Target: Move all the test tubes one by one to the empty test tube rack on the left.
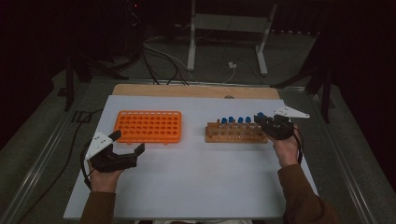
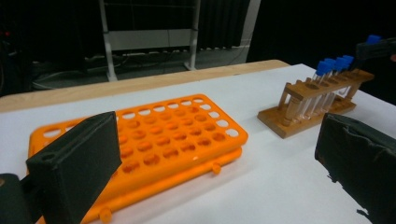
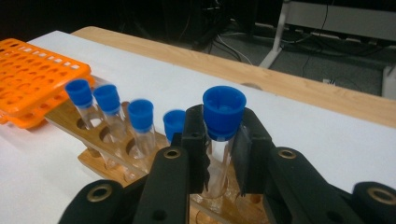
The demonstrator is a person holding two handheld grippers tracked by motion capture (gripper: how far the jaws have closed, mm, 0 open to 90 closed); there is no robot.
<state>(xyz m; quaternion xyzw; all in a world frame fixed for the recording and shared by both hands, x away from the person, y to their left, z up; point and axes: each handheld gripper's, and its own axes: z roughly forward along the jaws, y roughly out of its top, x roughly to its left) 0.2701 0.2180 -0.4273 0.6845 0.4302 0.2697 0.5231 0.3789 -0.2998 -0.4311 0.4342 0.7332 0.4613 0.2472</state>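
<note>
A wooden rack (image 1: 233,133) on the white table holds several clear tubes with blue caps (image 3: 107,100). My right gripper (image 1: 264,122) is shut on one blue-capped tube (image 3: 223,122) at the rack's right end and holds it upright, raised above its neighbours. That tube's cap (image 2: 373,39) and the rack (image 2: 314,105) appear at the far right of the left gripper view. An orange rack (image 1: 148,126) with many empty holes lies left of centre. My left gripper (image 1: 127,143) hovers just in front of the orange rack (image 2: 154,144), open, with nothing between its pads (image 2: 77,163).
The white board (image 1: 196,177) lies on a wooden tabletop (image 1: 196,91) whose far edge shows behind it. Beyond stand a metal frame (image 1: 229,28) and cables on the dark floor. A person's forearms in brown sleeves (image 1: 303,196) enter from the bottom.
</note>
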